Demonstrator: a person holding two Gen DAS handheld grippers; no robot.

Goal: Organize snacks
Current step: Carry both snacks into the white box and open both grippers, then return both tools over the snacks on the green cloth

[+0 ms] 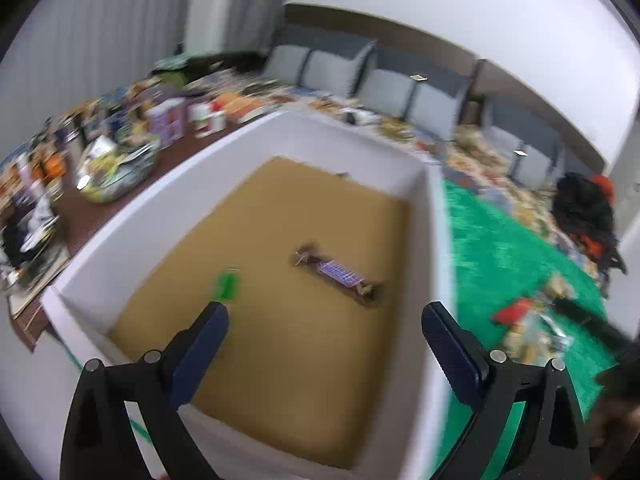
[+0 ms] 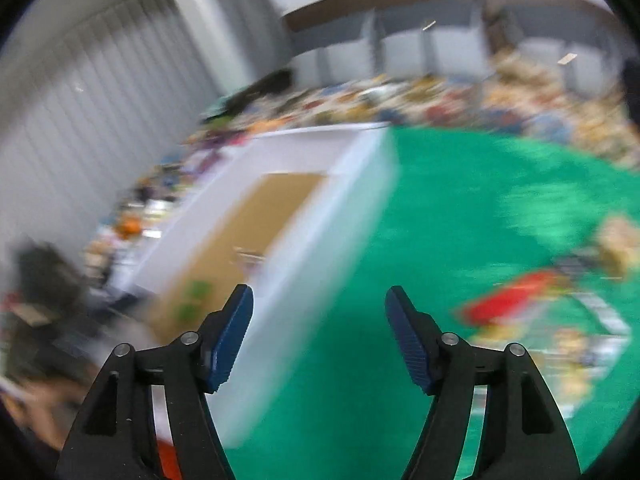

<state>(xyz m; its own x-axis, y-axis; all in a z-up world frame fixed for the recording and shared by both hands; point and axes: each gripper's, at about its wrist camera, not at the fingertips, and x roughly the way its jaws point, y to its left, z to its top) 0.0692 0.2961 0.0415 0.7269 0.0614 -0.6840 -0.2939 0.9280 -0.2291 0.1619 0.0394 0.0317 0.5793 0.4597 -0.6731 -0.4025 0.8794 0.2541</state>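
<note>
A white-walled box (image 1: 352,136) with a tan floor fills the left wrist view. Inside it lie a brown-and-purple wrapped snack bar (image 1: 338,274) and a small green packet (image 1: 228,286). My left gripper (image 1: 324,318) hangs open over the box's near part, nothing between its fingers. In the blurred right wrist view my right gripper (image 2: 319,300) stands open and empty above the box's right wall (image 2: 320,224) and the green mat (image 2: 440,220). Green packets (image 2: 194,298) show on the box floor there. A heap of snack packets, one red (image 2: 508,300), lies on the mat at the right.
The same snack heap (image 1: 532,328) sits right of the box in the left wrist view. A brown table (image 1: 104,208) to the left carries cups, boxes and a bowl (image 1: 116,172). Grey chairs (image 1: 384,84) line the back wall. A dark bag (image 1: 584,216) lies far right.
</note>
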